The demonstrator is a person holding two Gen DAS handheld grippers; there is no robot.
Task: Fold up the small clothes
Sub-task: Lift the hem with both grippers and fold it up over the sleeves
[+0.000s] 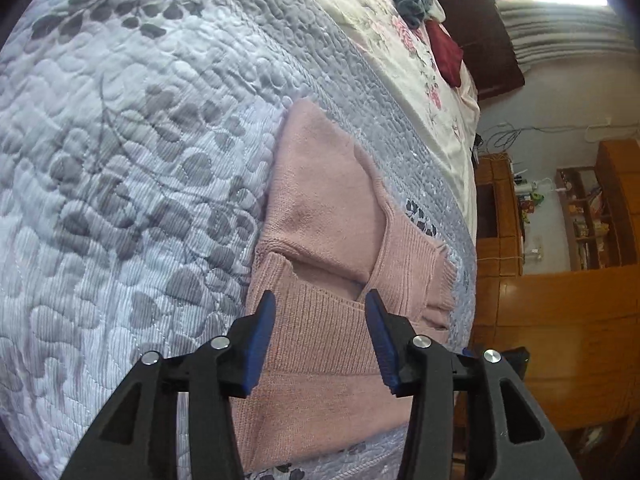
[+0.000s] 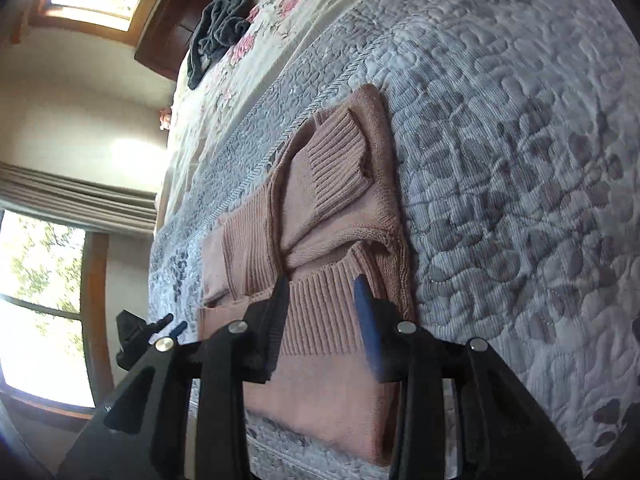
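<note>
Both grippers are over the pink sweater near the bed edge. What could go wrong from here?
1. Both grippers, left and right, are open above the ribbed hem; closing may pinch only the top layer, so the folded pink sweater could unfold when lifted.
2. A loose sleeve cuff lies on top and may slide off.
3. The sweater sits near the quilt edge; a drag could pull it over.

Near hem of the pink sweater behind gripper bodies; shelf contents too small to identify
</note>
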